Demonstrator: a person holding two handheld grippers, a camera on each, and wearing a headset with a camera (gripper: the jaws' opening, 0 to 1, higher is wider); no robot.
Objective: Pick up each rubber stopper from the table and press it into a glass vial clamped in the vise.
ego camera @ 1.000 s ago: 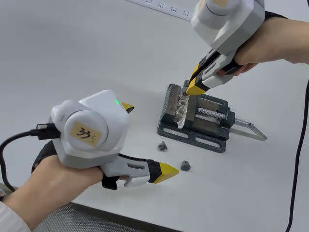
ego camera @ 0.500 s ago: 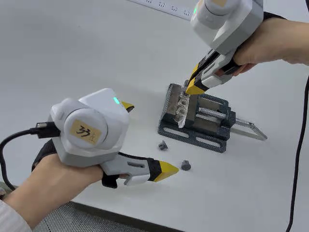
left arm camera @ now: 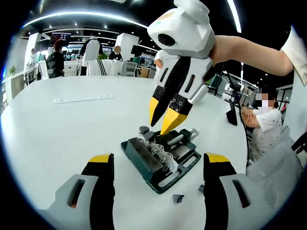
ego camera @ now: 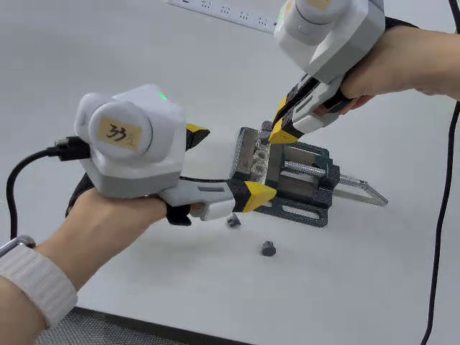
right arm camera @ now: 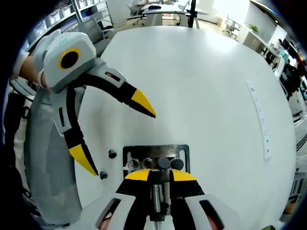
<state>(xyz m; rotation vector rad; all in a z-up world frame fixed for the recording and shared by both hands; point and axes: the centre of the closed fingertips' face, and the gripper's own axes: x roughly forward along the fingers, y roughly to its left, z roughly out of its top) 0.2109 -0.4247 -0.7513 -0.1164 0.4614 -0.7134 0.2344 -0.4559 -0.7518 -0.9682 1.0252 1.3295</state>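
A dark vise [ego camera: 310, 195] on the white table clamps a row of glass vials [ego camera: 255, 159]. In the right gripper view two vials carry dark stoppers [right arm camera: 170, 163] and the vials [right arm camera: 140, 164] beside them are bare. My right gripper [ego camera: 276, 126] hovers just over the stoppered end, its jaws a narrow gap apart with nothing between them. Two loose grey stoppers [ego camera: 269, 249] [ego camera: 233, 221] lie in front of the vise. My left gripper [ego camera: 236, 162] is wide open and empty, its lower fingertip [ego camera: 260, 194] just above the nearer stopper.
A white power strip [ego camera: 215, 10] lies at the table's far edge. Black cables run along the left [ego camera: 18, 180] and right [ego camera: 445, 215] sides. The vise handle [ego camera: 363, 190] sticks out to the right. People sit at desks in the background of the left gripper view.
My left gripper has risen and moved toward the vise, away from the right-hand loose stopper. The right gripper has stayed over the vials, shifting slightly.
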